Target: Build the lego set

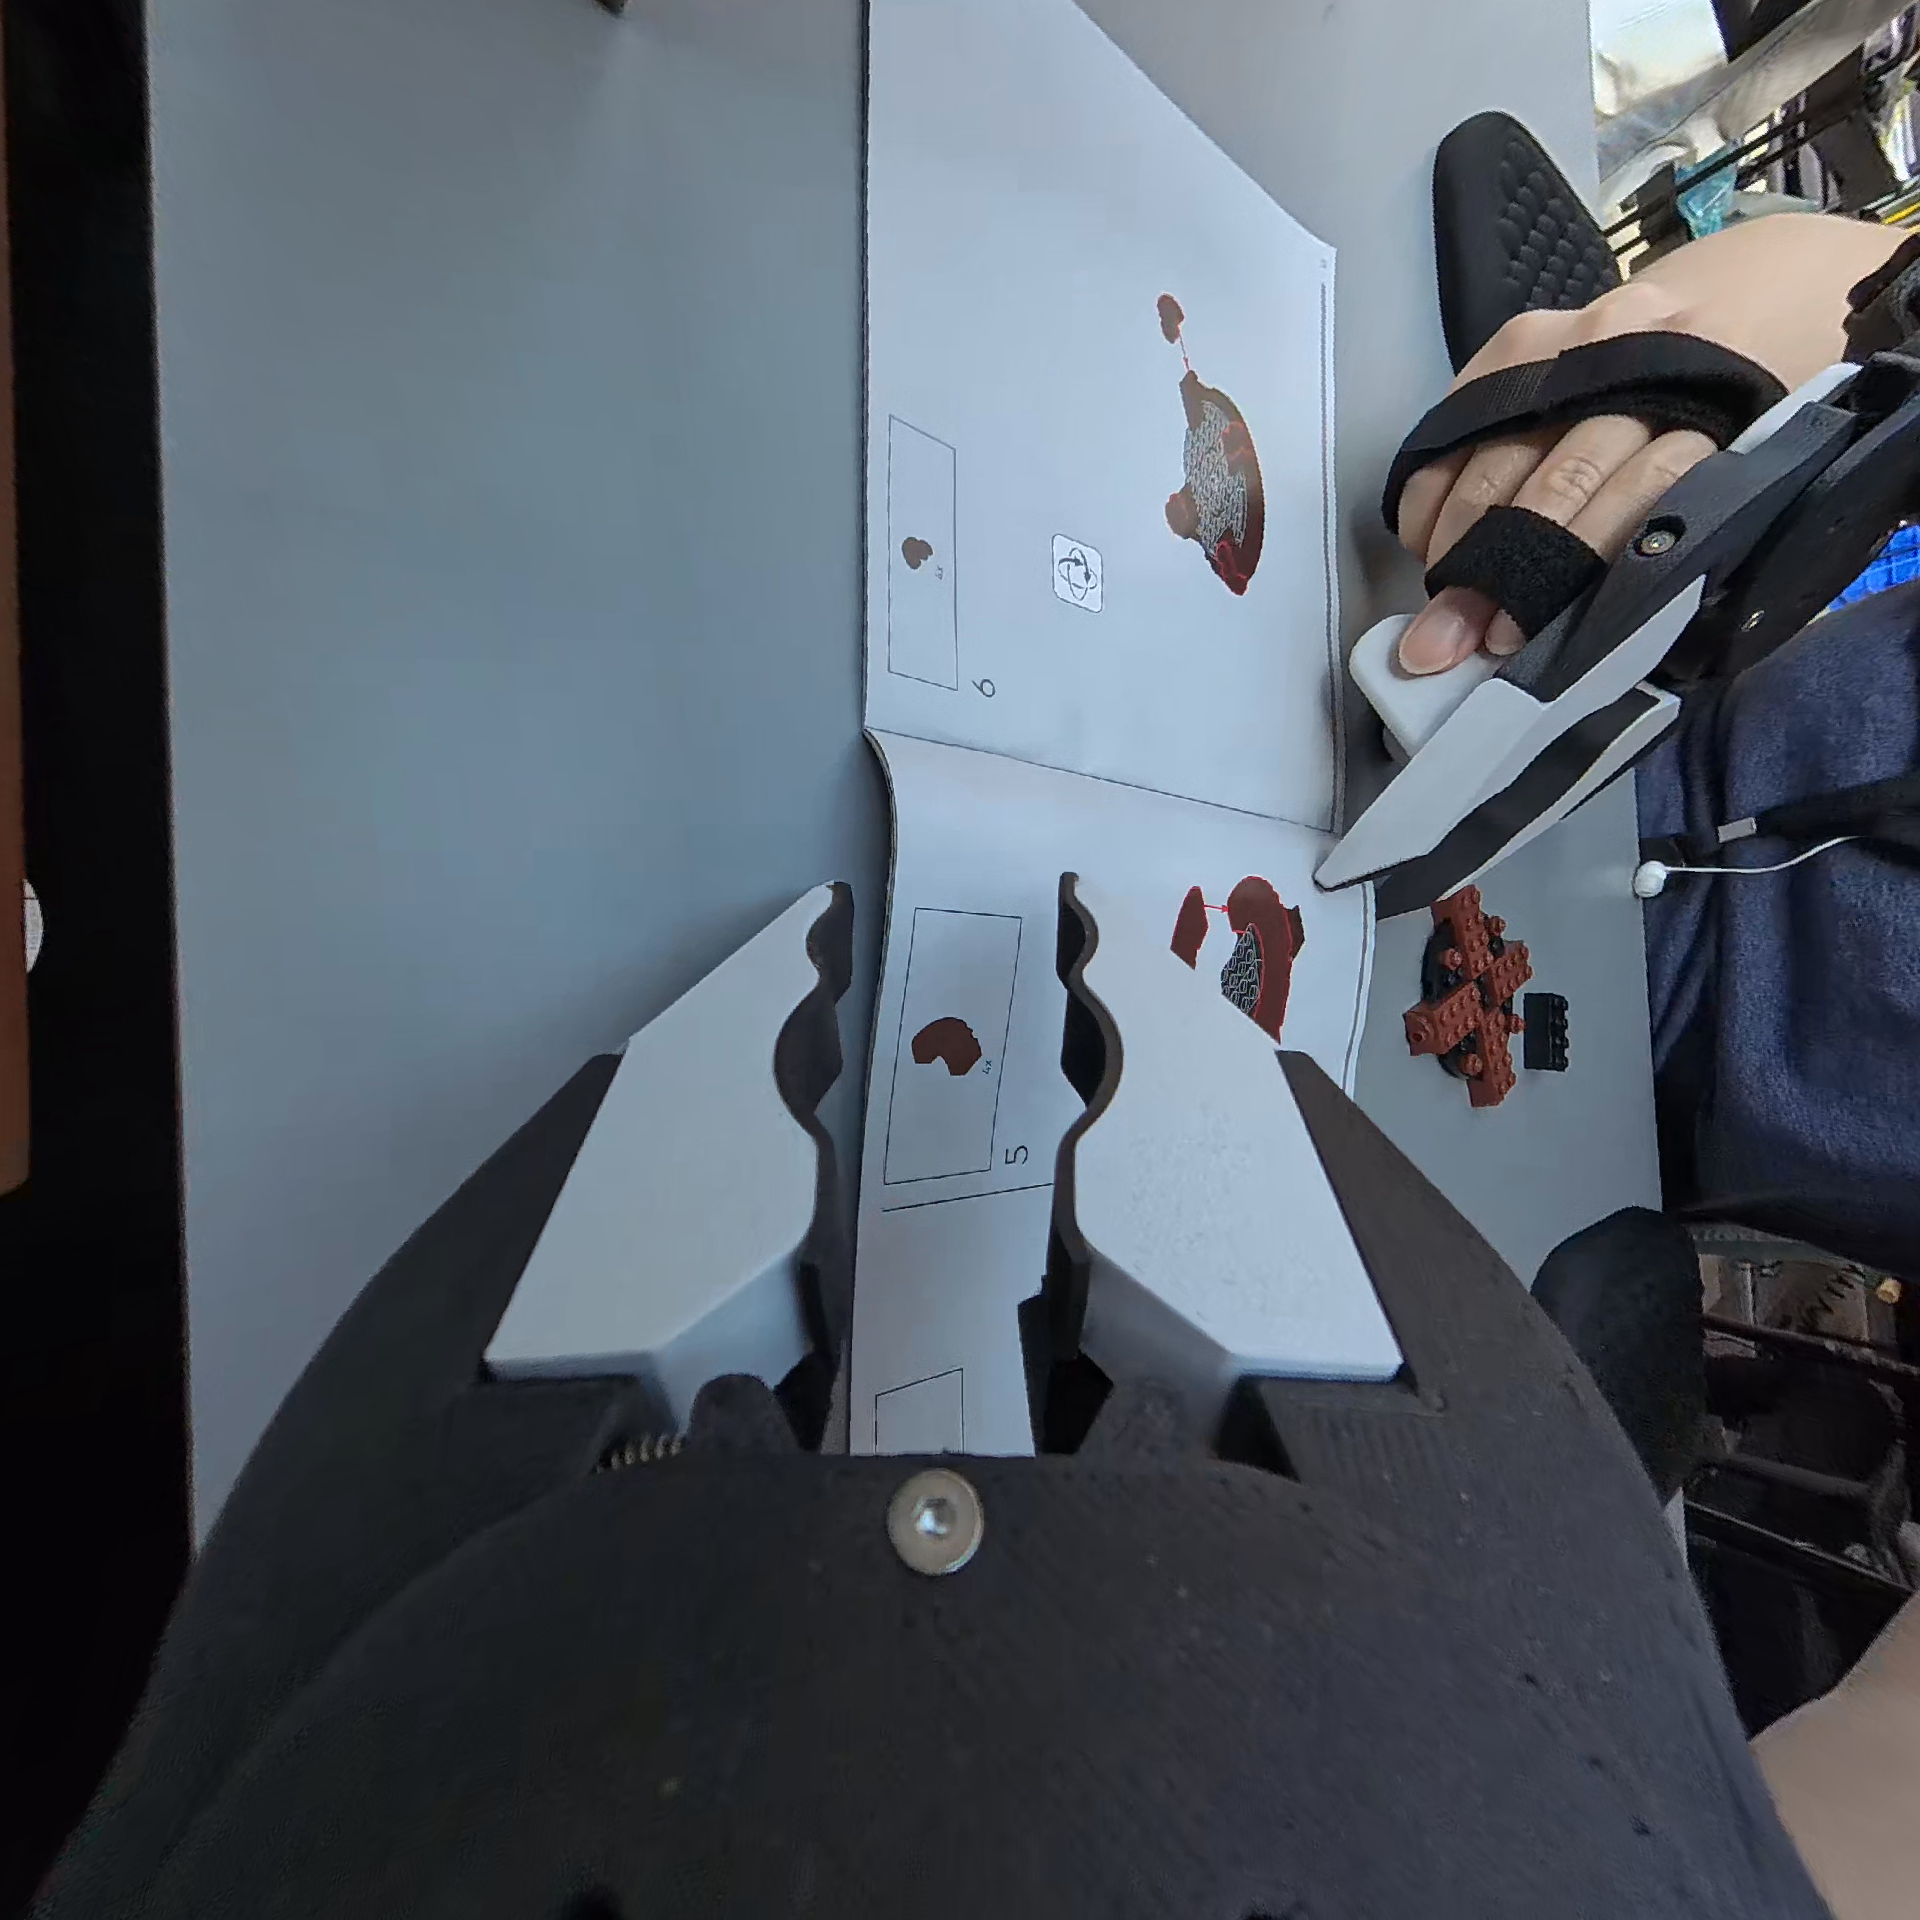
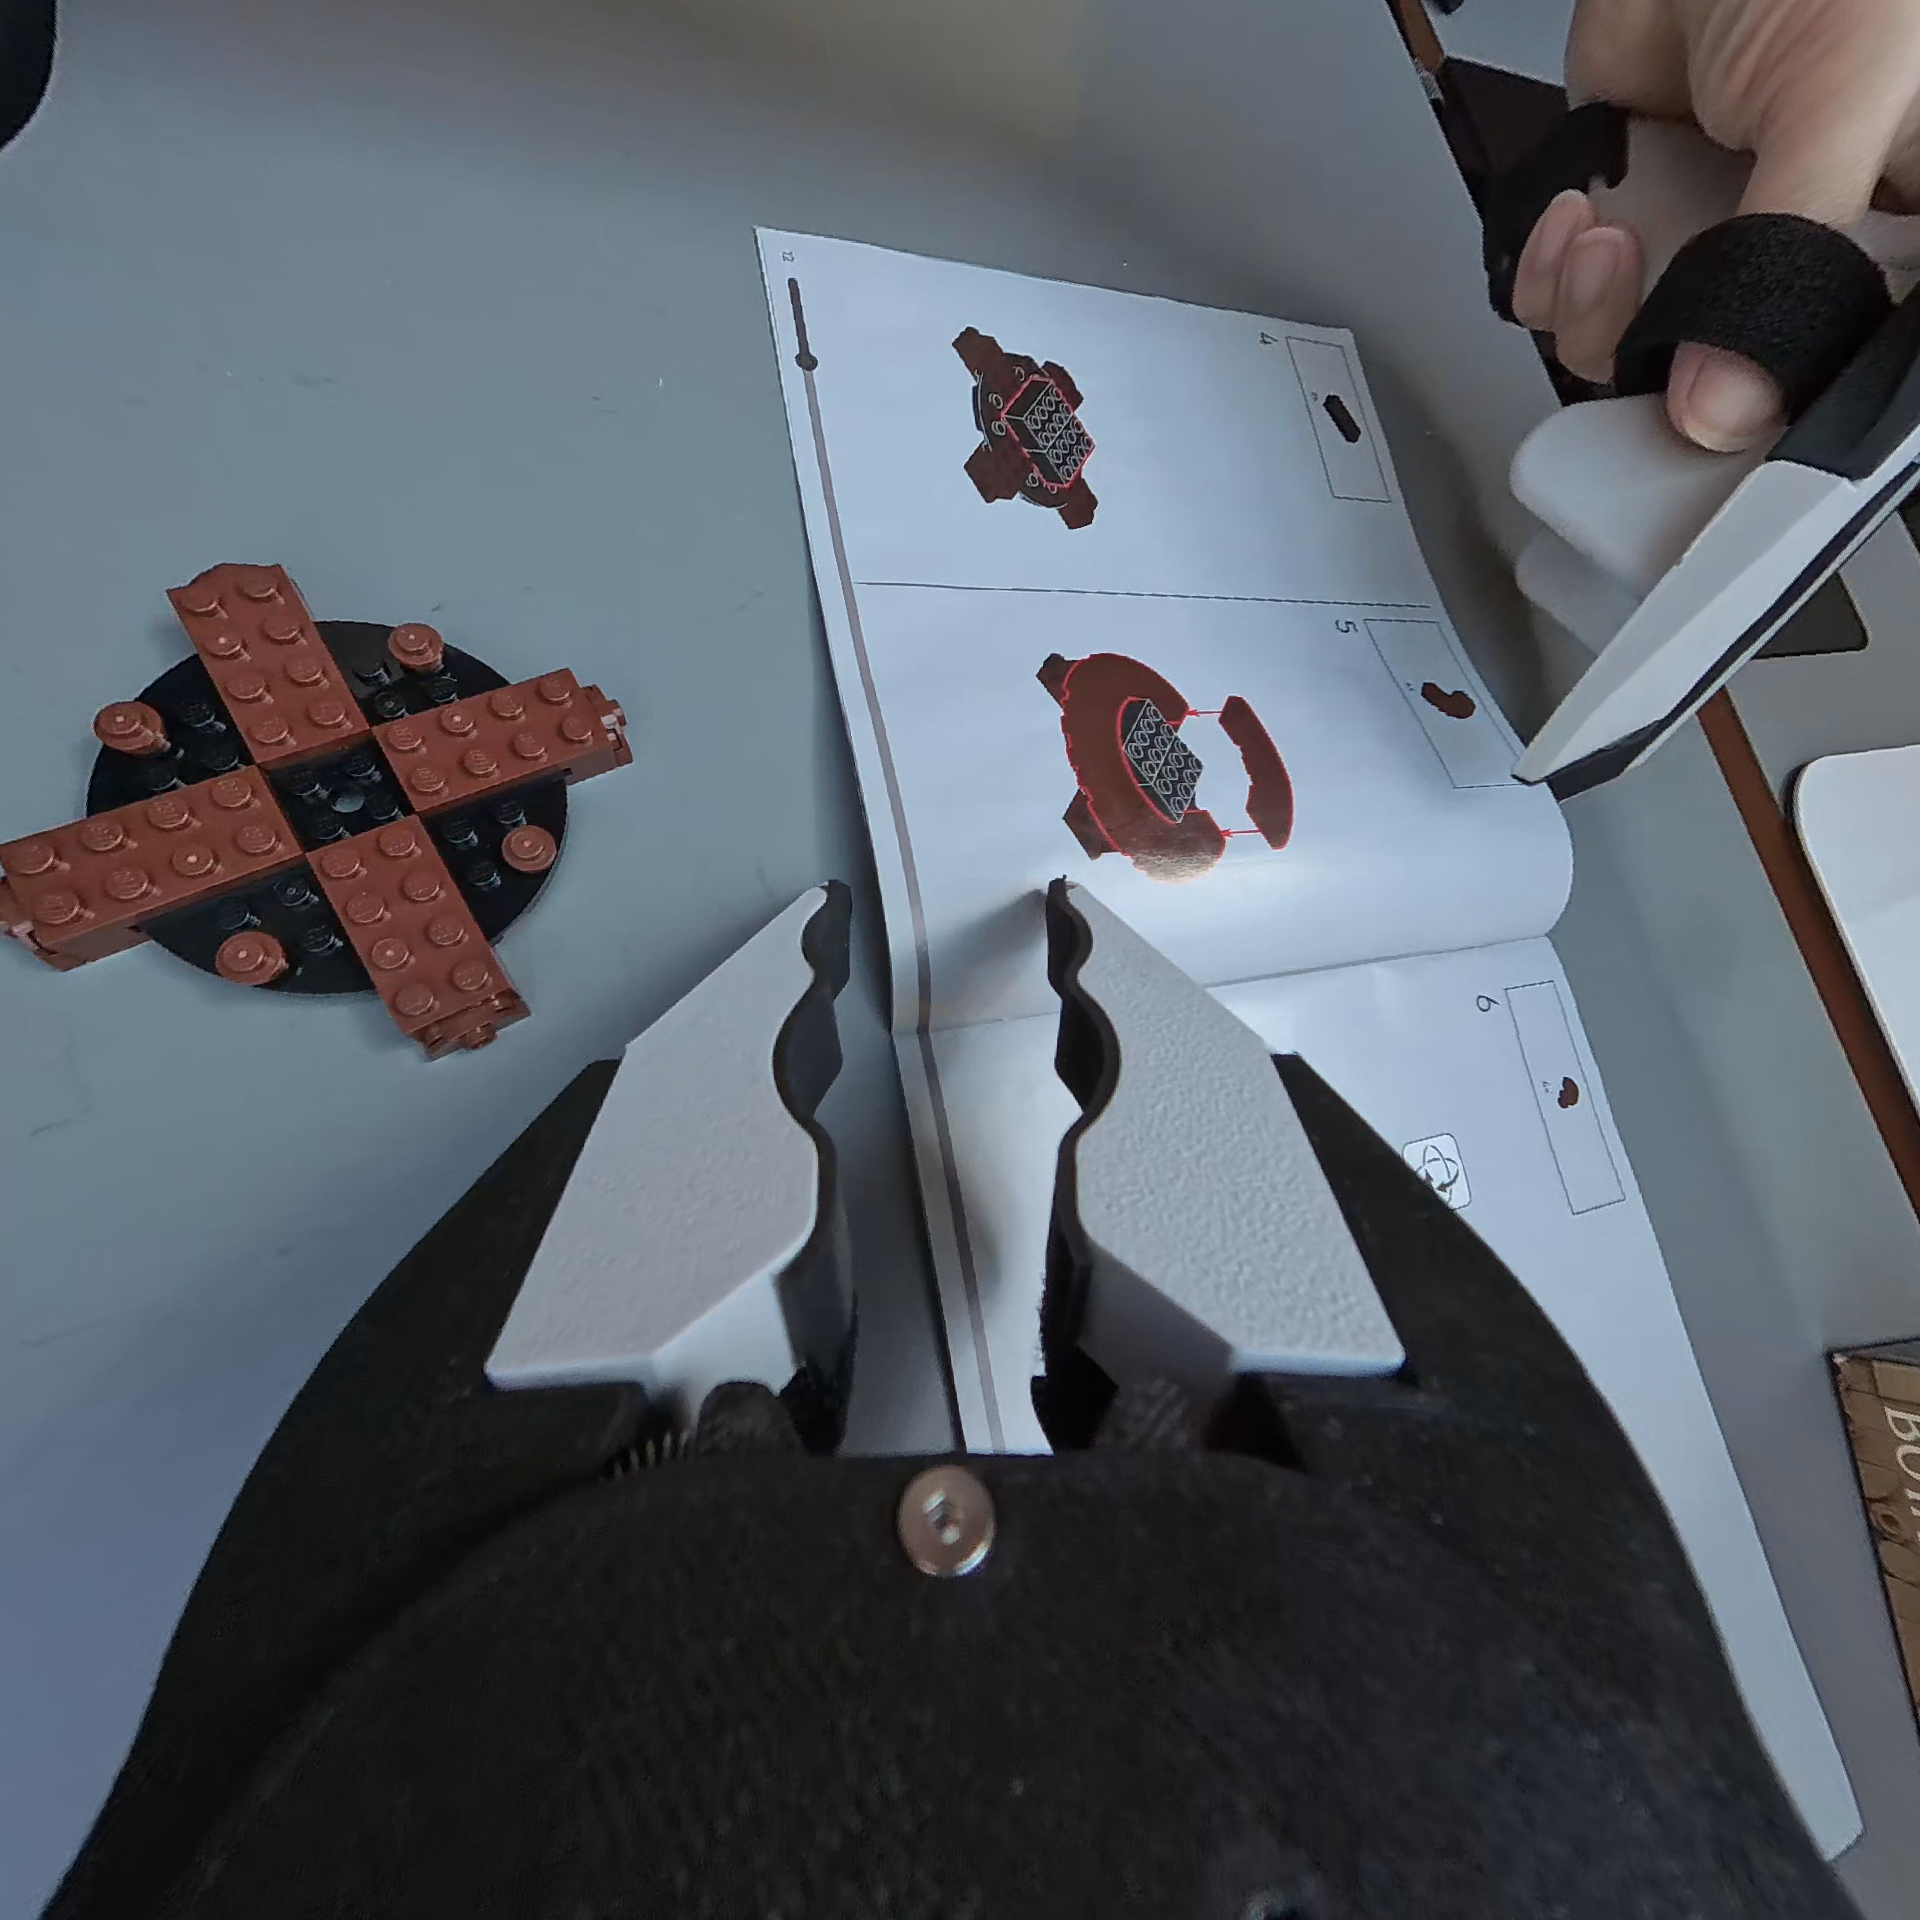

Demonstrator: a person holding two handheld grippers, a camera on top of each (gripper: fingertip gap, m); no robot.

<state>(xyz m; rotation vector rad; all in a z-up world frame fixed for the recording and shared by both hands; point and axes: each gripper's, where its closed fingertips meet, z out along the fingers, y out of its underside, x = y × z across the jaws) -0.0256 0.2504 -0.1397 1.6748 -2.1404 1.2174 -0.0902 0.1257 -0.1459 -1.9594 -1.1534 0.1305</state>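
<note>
An open instruction booklet (image 1: 1091, 312) lies on the grey table and also shows in the right wrist view (image 2: 1195, 561). The lego build (image 2: 301, 800) is a black round plate with reddish-brown plates forming a cross on it. It lies left of the booklet, and in the left wrist view (image 1: 1470, 997) a small black brick (image 1: 1545, 1031) sits beside it. My left gripper (image 1: 956, 894) is open and empty over the booklet's outer edge. My right gripper (image 2: 948, 894) is open and empty over the booklet's fold, with its tips at the page edge near the build (image 1: 1351, 878).
The table's brown edge (image 2: 1787, 831) runs close to the booklet's far side. A white object (image 2: 1860, 894) and a brown box (image 2: 1881, 1455) lie beyond it. A black padded chair part (image 1: 1507, 229) and a person's lap sit past the other table edge.
</note>
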